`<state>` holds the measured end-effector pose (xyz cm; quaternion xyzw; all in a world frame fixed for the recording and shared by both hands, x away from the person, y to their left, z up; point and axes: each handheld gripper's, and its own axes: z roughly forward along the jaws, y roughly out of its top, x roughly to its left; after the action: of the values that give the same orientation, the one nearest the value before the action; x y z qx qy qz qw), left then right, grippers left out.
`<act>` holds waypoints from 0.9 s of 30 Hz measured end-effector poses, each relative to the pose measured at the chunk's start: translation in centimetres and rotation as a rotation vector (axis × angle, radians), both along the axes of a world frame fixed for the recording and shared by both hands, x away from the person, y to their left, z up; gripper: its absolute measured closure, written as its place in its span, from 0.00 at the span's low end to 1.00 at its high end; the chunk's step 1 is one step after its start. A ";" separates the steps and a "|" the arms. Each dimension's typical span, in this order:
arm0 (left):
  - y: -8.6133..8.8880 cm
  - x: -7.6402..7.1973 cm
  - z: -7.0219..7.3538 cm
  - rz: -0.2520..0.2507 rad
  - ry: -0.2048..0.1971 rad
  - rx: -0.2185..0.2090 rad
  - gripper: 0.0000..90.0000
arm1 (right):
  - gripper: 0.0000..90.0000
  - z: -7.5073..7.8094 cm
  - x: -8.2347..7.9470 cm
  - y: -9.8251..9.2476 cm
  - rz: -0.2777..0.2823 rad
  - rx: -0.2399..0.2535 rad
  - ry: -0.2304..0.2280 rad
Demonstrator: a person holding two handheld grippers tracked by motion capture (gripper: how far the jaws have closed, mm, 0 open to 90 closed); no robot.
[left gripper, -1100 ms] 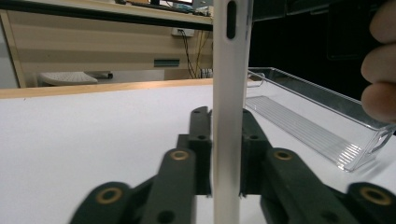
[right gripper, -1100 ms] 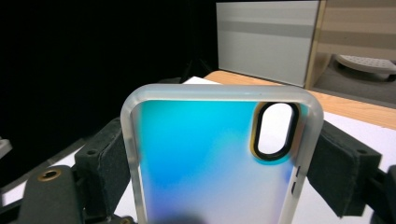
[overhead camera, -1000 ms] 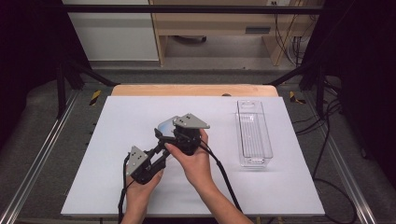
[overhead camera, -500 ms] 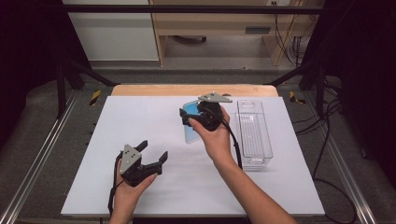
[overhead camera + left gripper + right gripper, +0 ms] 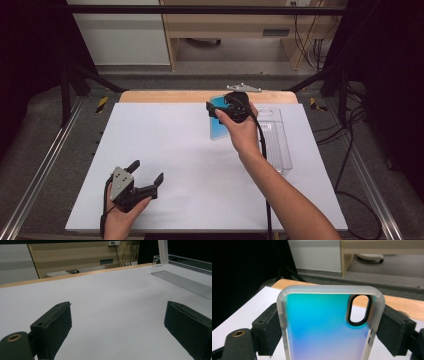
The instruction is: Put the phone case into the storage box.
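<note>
Two grippers are in my hands over the white table point(image 5: 165, 150). I go from the large things to the small. To the right of my right gripper point(image 5: 220, 111), just beside it, lies the clear plastic tray point(image 5: 277, 145), long and empty as far as I can see. The right gripper itself is pinching the phone case point(image 5: 322, 322) by its two long edges, with the camera hole point(image 5: 359, 310) away from the jaws, and holds it above the table near the far edge. My left gripper point(image 5: 147, 172) is well apart from it, low at the near side; its jaws have just been opening and stand spread, with nothing between them.

I judge the risk like this: the case is thin and smooth, and the pads point(image 5: 268, 327) hold only its frosted rim, so it could bend or slip out. If I lower it tilted, it may hit the wall of the tray.
</note>
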<state>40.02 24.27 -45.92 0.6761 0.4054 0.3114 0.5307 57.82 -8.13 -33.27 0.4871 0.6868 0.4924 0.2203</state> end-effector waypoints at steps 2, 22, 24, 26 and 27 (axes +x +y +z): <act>0.3 0.1 -0.1 0.002 0.007 -0.016 0.06 | 0.19 0.3 0.1 -0.6 -0.015 0.002 -0.012; 2.2 0.3 -0.9 0.049 -0.010 -0.045 0.05 | 0.19 3.4 0.0 -6.1 -0.108 -0.038 -0.138; 2.3 0.4 -0.9 0.043 -0.008 -0.045 0.05 | 0.19 3.7 0.2 -6.6 -0.118 -0.070 -0.171; 2.5 0.4 -0.9 0.046 -0.014 -0.052 0.05 | 0.19 3.9 0.4 -7.2 -0.132 -0.075 -0.189; 2.5 0.4 -0.9 0.049 -0.017 -0.053 0.05 | 0.19 3.9 0.5 -7.4 -0.139 -0.075 -0.193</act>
<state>40.38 26.79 -46.80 0.6490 0.4255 0.3192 0.5439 58.35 -15.58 -29.34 0.4754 0.6451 0.4942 0.3370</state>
